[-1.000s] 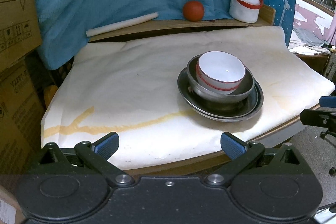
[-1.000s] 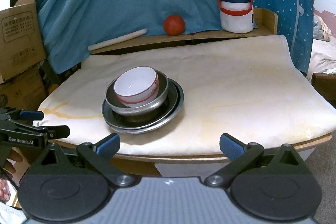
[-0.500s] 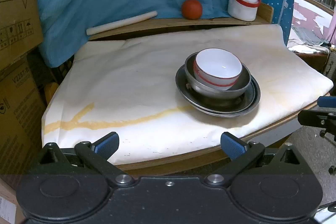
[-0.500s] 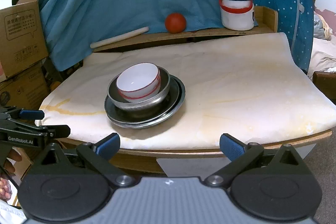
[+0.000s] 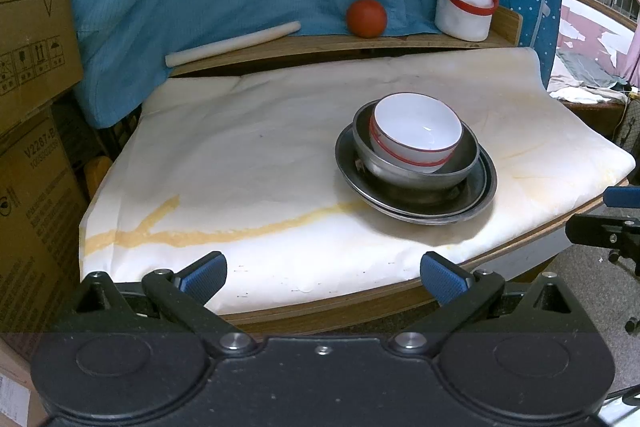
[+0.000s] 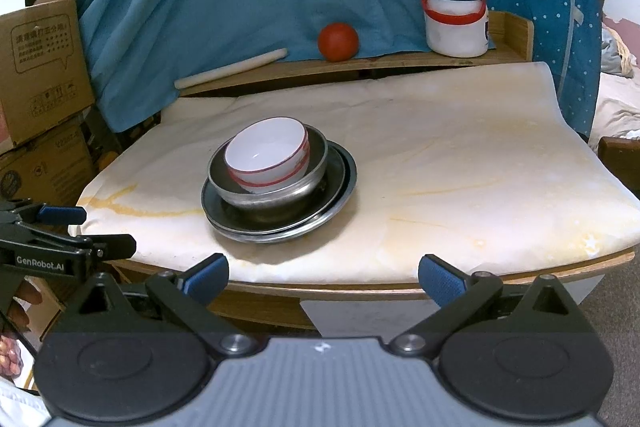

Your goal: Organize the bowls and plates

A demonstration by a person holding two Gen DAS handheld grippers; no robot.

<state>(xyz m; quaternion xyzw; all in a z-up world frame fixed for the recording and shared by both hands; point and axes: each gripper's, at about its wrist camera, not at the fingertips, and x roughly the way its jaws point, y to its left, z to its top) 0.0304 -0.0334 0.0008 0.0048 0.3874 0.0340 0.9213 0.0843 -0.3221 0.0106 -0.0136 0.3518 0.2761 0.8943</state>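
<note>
White stained cloth is covering the table (image 5: 280,155) across the frame's middle. Metal plates (image 5: 416,207) right of centre are carrying a steel bowl (image 5: 420,171), and a red-banded white bowl (image 5: 416,135) is leaning inside it. Compared with a second ago, the stack is sitting farther up the frame, so both grippers are pulling back; stacking looks finished. The left gripper (image 5: 324,277) and right gripper (image 6: 323,277) are gaping wide, holding nothing.

left tongs (image 6: 60,227): "GenRobot.AI" | cardboard box (image 5: 36,163): "V2287-B"
</note>
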